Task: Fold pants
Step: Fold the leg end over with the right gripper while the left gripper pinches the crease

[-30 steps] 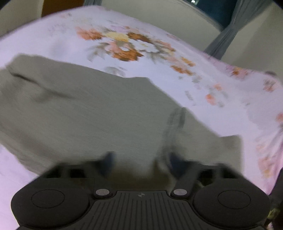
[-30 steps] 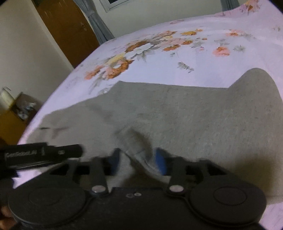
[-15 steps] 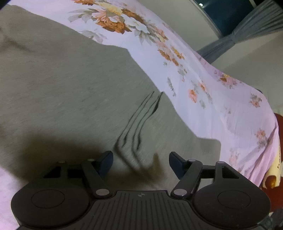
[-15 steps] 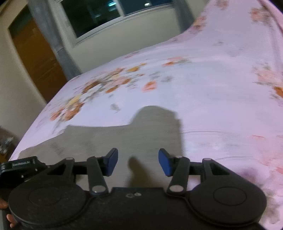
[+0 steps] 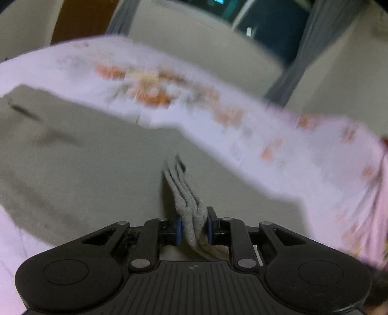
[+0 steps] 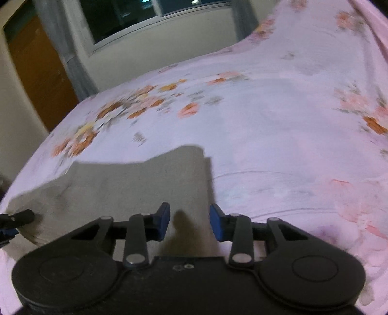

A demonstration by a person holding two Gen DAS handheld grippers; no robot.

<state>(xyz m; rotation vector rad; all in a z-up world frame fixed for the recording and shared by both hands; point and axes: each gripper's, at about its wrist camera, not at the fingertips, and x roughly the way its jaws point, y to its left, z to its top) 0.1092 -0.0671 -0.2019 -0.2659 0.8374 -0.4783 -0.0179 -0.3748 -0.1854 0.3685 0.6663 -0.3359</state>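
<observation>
1. The gray pants (image 5: 84,174) lie spread out on the bed (image 5: 278,150), which has a pink sheet with orange flowers.
2. The left gripper (image 5: 193,226) is pressed together on a bunched fold of the pants. Its 2 blue pads (image 5: 178,227) squeeze the cloth from both sides.
3. The pinched cloth stands up in thick ridges that run away from the left gripper and over the flat part of the pants.
4. The left view is blurry, so small marks on the pants are hard to make out.
5. The right gripper (image 6: 189,221) is over the near end of the pants (image 6: 135,184), close to their right edge. Its 2 blue pads (image 6: 163,218) stand apart and are closing. Cloth shows in the gap, but the pads do not press on it.
6. A dark shadow falls on the pants just in front of the right gripper.
7. In the right view, the tip of the left gripper (image 6: 23,216) shows at the left end of the pants.
8. Behind the bed there is a dark window (image 6: 135,14), gray curtains (image 6: 60,43) and a brown door (image 6: 41,70).
</observation>
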